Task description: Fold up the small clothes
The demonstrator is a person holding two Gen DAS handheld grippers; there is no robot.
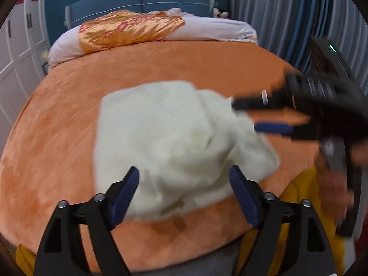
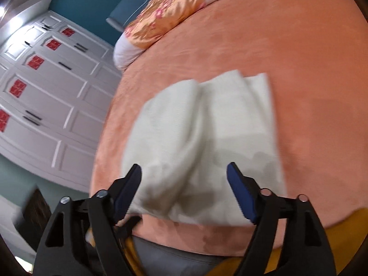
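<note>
A small white garment (image 1: 170, 138) lies crumpled and partly folded on the orange bedspread (image 1: 69, 115), near the bed's front edge. My left gripper (image 1: 184, 172) hangs just over the garment's near edge, jaws wide open, pads not pressing on the cloth. In the left wrist view my right gripper (image 1: 250, 116) comes in from the right, open, its fingertips at the garment's right edge. In the right wrist view the same garment (image 2: 207, 126) shows two soft folds, and my right gripper (image 2: 184, 169) stands open above its near edge.
An orange satin pillow (image 1: 128, 30) and white bedding (image 1: 220, 30) lie at the head of the bed against a blue headboard (image 1: 142, 2). White wardrobe doors (image 2: 46, 87) stand on the left, curtains (image 1: 287, 11) on the right. The person's yellow clothing (image 1: 296, 195) is at the near edge.
</note>
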